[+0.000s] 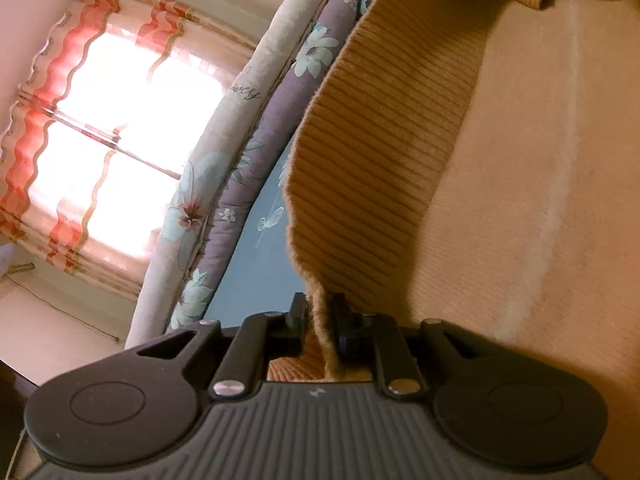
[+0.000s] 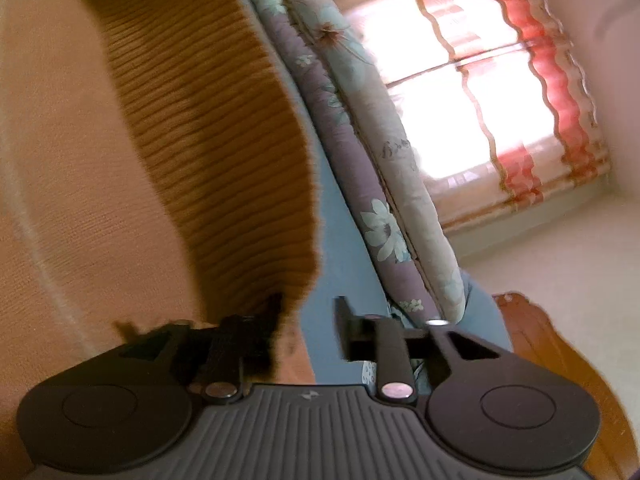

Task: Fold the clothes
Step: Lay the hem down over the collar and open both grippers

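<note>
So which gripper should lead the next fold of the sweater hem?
Left. The left gripper is shut on the ribbed hem of the orange sweater. The right gripper looks open, its jaws apart over the blue sheet, with the hem only against one finger.

Blown-out window [image 1: 120, 128], warm cast, right view blurred

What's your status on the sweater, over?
Left gripper shut on sweater hem. Right gripper open, hem edge beside its left finger, not clamped. Sweater spread over blue sheet. Rolled quilt alongside, not blocking.
</note>
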Tool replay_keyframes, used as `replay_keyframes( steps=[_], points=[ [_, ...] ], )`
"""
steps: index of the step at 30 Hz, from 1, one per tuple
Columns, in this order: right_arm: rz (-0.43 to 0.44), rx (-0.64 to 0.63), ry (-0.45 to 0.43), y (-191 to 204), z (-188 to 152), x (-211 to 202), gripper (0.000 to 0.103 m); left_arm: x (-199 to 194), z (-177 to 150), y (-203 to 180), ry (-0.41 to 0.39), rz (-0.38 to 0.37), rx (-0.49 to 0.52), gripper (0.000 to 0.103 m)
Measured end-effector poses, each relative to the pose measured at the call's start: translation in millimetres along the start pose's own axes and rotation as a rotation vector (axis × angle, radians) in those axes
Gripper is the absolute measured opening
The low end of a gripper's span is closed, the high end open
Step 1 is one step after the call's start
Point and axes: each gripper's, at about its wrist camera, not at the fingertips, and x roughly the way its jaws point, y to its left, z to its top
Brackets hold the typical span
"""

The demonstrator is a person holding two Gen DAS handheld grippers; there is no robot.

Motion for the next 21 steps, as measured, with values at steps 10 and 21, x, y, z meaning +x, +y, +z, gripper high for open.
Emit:
replay_keyframes(
  steps=[10, 21],
  points=[
    [0.418, 0.467, 0.066, -94, -17, 25, 0.069, 5, 1, 27, -0.004, -0.052, -0.135, 0.039],
    [0.86, 0.839, 0.237, -134, -47, 96, 0.077, 34, 12, 37, 0.04, -0.104, -0.188, 0.041]
  ],
)
